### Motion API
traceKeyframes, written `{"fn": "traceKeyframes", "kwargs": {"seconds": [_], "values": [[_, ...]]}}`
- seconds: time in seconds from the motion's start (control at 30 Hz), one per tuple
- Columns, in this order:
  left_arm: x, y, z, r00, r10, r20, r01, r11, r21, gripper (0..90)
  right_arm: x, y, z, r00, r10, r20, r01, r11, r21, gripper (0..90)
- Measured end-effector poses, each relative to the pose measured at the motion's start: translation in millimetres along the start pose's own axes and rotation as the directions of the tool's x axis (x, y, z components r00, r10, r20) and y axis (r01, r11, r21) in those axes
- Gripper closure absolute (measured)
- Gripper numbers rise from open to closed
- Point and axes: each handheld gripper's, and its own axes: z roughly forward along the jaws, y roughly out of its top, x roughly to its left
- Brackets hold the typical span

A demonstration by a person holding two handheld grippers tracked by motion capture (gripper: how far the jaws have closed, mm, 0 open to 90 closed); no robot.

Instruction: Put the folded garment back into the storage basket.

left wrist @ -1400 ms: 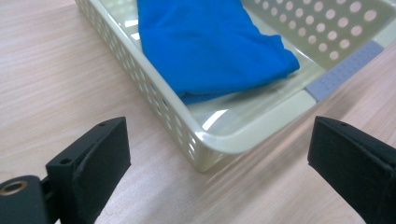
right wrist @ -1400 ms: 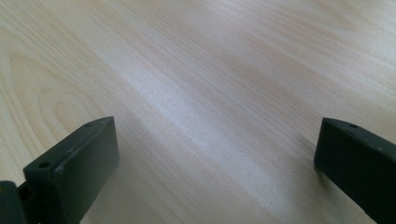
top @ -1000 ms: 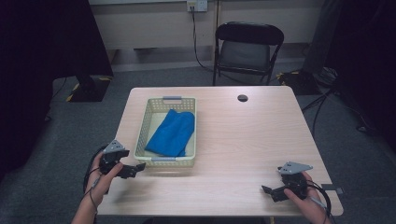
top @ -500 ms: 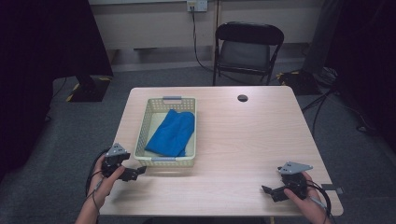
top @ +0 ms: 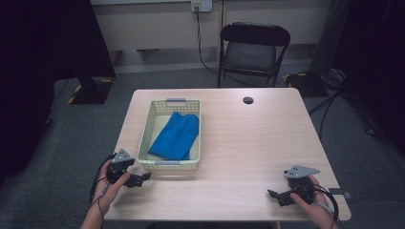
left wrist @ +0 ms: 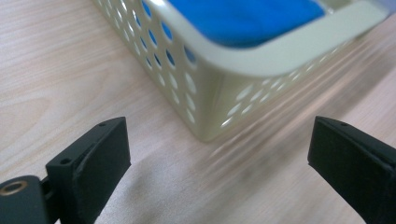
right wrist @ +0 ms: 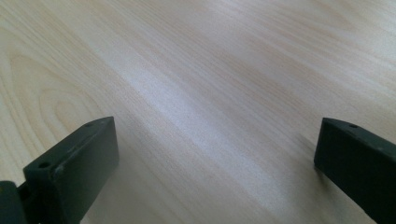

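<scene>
A cream perforated basket [top: 145,140] stands on the left half of the wooden table [top: 248,143], with a folded blue cloth [top: 175,135] lying inside it. My left gripper [top: 143,177] hovers just off the basket's near left corner, open, jaws spread wide. In the left gripper view that basket corner [left wrist: 205,107] sits between and beyond the jaws, the blue cloth [left wrist: 243,18] showing above its rim. My right gripper [top: 274,195] rests near the table's front right edge, open, with bare wood [right wrist: 210,93] between its jaws.
A small dark round hole [top: 248,100] marks the table's far side. A black folding chair [top: 253,47] stands behind the table. Cables [top: 329,102] trail on the carpet at the right, and dark curtains hang at both sides.
My left gripper has drifted right along the table's front, closer to the basket's near corner. The right gripper has stayed where it was.
</scene>
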Motion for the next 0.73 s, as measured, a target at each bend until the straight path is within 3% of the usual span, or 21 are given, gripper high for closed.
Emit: {"fn": "traceKeyframes", "kwargs": {"seconds": [0.17,0.37,0.73], "values": [[0.3,-5.6,2.7,1.0,-0.001,-0.004,0.001,1.0,0.008,5.2,0.0,0.0,0.0,1.0,0.0,0.0,0.0,1.0,0.0,0.0],[-2.2,-13.2,8.1,0.9987,0.045,-0.025,-0.044,0.9975,0.056,4.9,0.0,0.0,0.0,1.0,0.0,0.0,0.0,1.0,0.0,0.0],[-3.5,-21.3,8.7,0.9987,0.046,-0.023,-0.046,0.999,0.002,0.0,0.0,0.0,0.0,1.0,0.0,0.0,0.0,1.0,0.0,0.0]]}}
